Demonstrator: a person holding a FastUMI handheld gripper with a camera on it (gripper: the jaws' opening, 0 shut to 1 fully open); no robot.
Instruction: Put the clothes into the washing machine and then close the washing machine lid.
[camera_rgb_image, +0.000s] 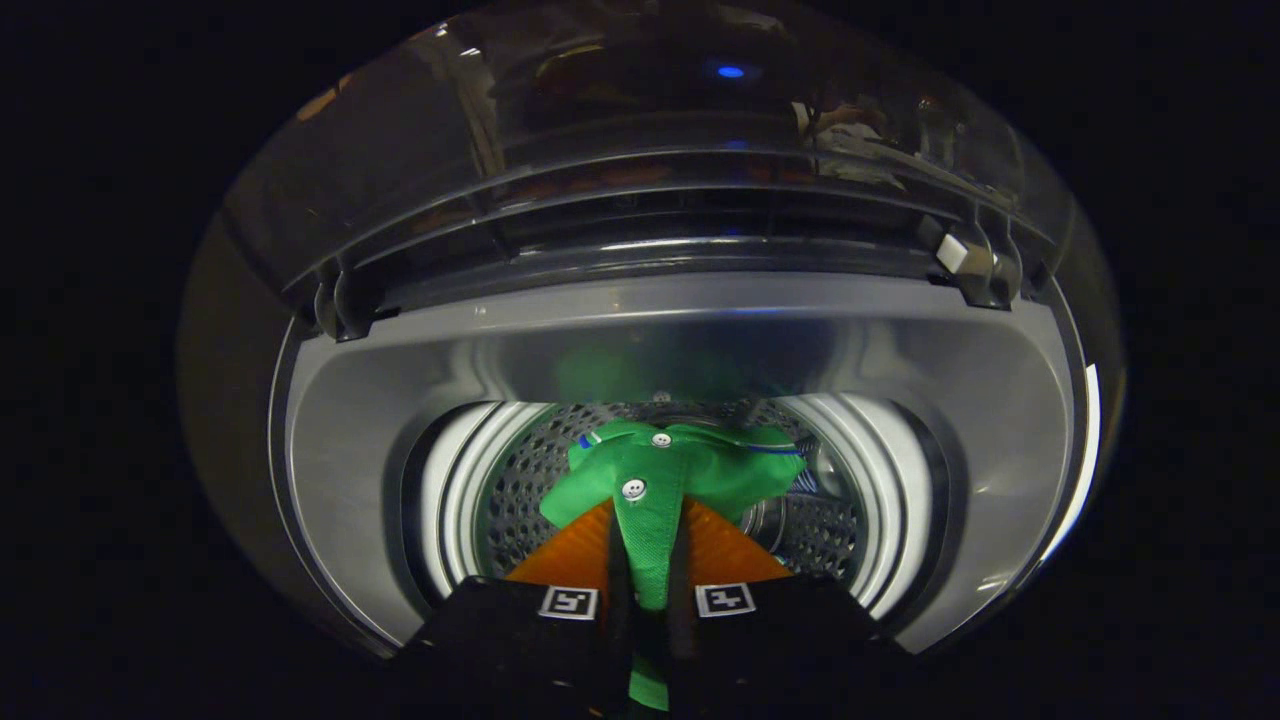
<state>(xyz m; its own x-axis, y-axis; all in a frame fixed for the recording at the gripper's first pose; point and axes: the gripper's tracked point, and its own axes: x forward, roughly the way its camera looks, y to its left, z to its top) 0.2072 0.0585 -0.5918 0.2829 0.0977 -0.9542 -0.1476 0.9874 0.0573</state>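
A green shirt (660, 478) with white buttons hangs from my gripper (650, 560), whose fingers are shut on its button placket. The shirt dangles over the round opening of the washing machine's perforated steel drum (525, 480), its collar end furthest from me, down inside the drum. The machine's grey top rim (340, 470) rings the opening. Beyond the drum the dark transparent lid (640, 130) stands raised and open.
The lid's hinges (965, 262) sit at the back corners of the grey top. The white inner ring of the tub (895, 490) borders the drum on both sides. Darkness surrounds the machine.
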